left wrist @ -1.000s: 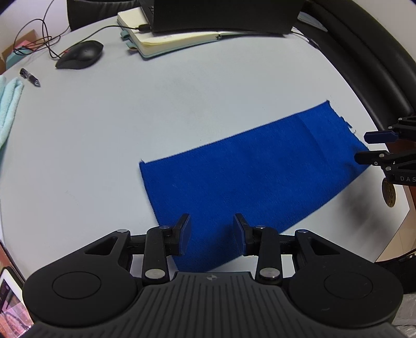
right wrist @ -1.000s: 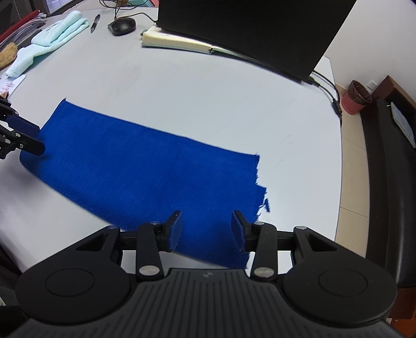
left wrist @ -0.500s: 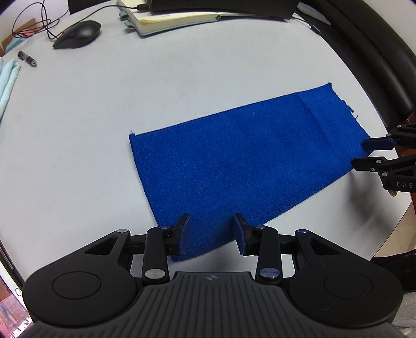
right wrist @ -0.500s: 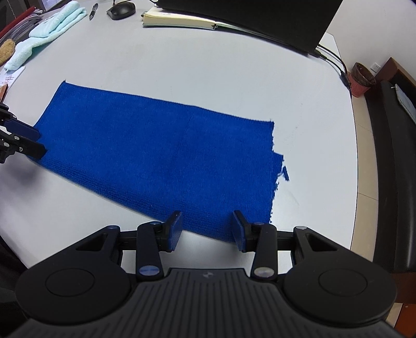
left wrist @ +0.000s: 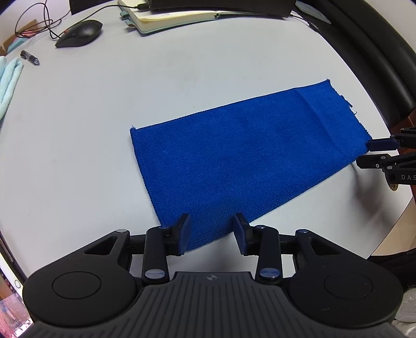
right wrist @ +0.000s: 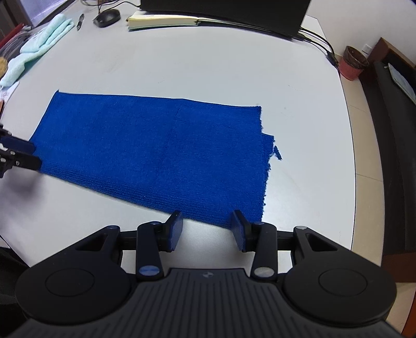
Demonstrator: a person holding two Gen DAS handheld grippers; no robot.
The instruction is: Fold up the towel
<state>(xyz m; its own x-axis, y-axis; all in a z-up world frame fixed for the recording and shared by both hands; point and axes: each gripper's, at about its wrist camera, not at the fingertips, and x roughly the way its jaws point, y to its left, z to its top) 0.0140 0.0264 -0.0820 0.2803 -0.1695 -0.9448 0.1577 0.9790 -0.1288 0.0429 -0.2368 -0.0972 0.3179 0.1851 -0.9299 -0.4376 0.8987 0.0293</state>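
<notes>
Here, one blue towel point(left wrist: 241, 156) flat, two tools — left tool point(left wrist: 212, 234), right tool point(right wrist: 206, 230) — both agape, ungripping

counting one blue towel point(right wrist: 156, 150) lying on one bench point(right wrist: 208, 72), two hand-held grippers, left point(left wrist: 212, 234) and right point(right wrist: 206, 228), one pale towel point(right wrist: 39, 46), one mouse point(left wrist: 79, 32), one pen point(left wrist: 30, 57), one open notebook point(right wrist: 163, 22), one bin point(right wrist: 353, 63).

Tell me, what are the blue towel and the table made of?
The blue towel looks like soft knitted microfiber cloth: fine ribbed rows, matte, with frayed threads at one end. The table seems a smooth, pale laminate or painted board, faintly shiny; exactly which, I can't tell.
</notes>
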